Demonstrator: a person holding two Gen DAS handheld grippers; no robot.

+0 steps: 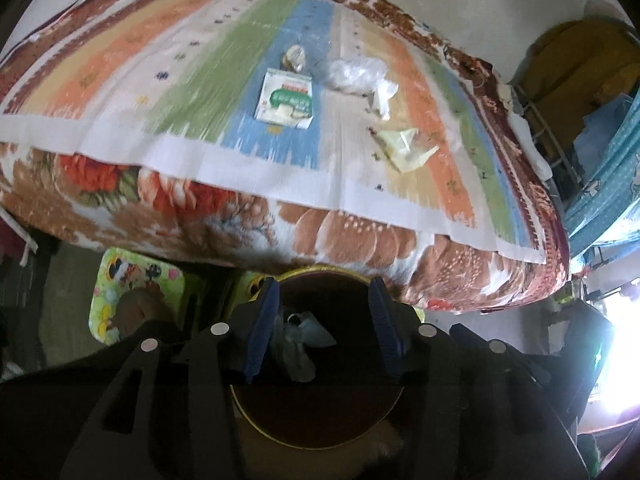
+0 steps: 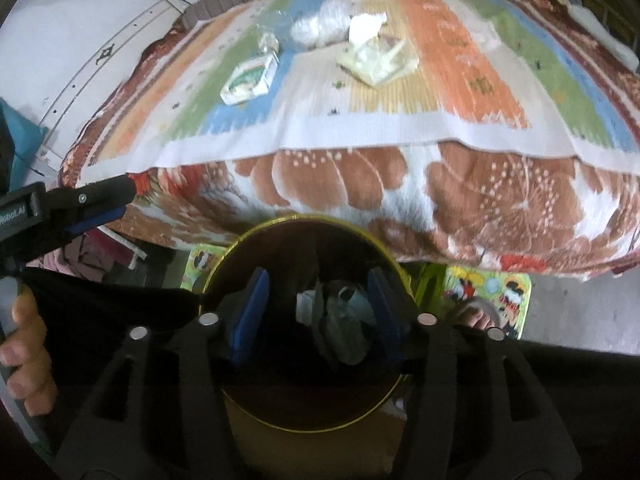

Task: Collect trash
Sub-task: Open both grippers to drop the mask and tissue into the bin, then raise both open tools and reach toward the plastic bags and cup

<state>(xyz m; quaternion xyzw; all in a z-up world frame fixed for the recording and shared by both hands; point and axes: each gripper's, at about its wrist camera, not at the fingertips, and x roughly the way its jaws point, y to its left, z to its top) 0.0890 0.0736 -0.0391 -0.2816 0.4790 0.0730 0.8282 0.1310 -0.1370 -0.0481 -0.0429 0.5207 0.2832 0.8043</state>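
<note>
My left gripper [image 1: 325, 286] hangs open over a dark bin with a yellow rim [image 1: 320, 269]; crumpled plastic trash [image 1: 300, 340] lies in the bin below its blue pads, untouched. My right gripper [image 2: 318, 274] is open over the same bin [image 2: 280, 222], above the trash [image 2: 344, 320]. The left gripper [image 2: 124, 200] shows at the left edge of the right wrist view. On the bed's striped cloth lie a white and green carton [image 1: 286, 98] [image 2: 250, 80], a small crumpled wrapper [image 1: 295, 58], a clear plastic bag [image 1: 352, 74] [image 2: 320, 26] and a yellowish wrapper [image 1: 406, 146] [image 2: 376, 62].
The bed, under a floral blanket [image 1: 340, 236], stands right behind the bin. A green cartoon-print mat [image 1: 132, 300] [image 2: 488, 296] lies on the floor, with a sandalled foot [image 2: 480, 316] on it. A blue patterned cloth [image 1: 608, 168] hangs at the right.
</note>
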